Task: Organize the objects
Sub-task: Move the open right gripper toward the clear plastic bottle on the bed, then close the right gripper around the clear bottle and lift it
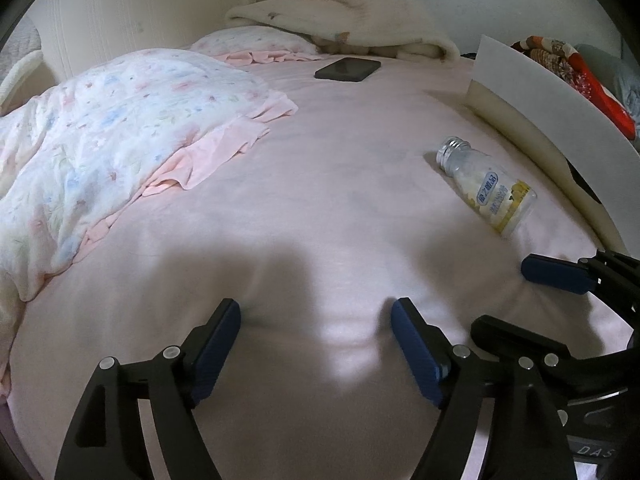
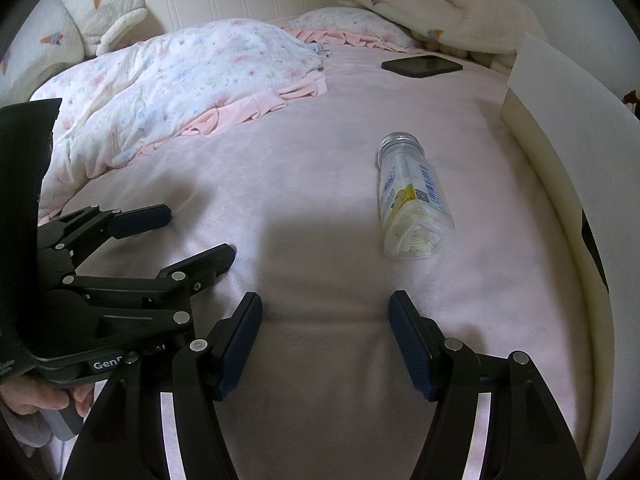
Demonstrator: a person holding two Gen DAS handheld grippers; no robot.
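Note:
A clear plastic bottle point(image 1: 489, 188) with a silver cap and a yellow label lies on its side on the pink bed sheet point(image 1: 320, 184); it also shows in the right wrist view point(image 2: 414, 200), ahead of and slightly right of my right gripper. A black phone point(image 1: 347, 69) lies flat farther back, also in the right wrist view point(image 2: 422, 66). My left gripper point(image 1: 316, 310) is open and empty, low over the sheet. My right gripper point(image 2: 325, 304) is open and empty too. Each gripper shows in the other's view: the right point(image 1: 532, 292), the left point(image 2: 200, 236).
A floral quilt point(image 1: 112, 140) with a pink frill is bunched on the left. A cream blanket point(image 1: 352, 12) and a pillow point(image 1: 256, 42) lie at the head. A white board point(image 1: 560, 108) stands along the bed's right edge, with colourful fabric point(image 1: 576, 72) behind it.

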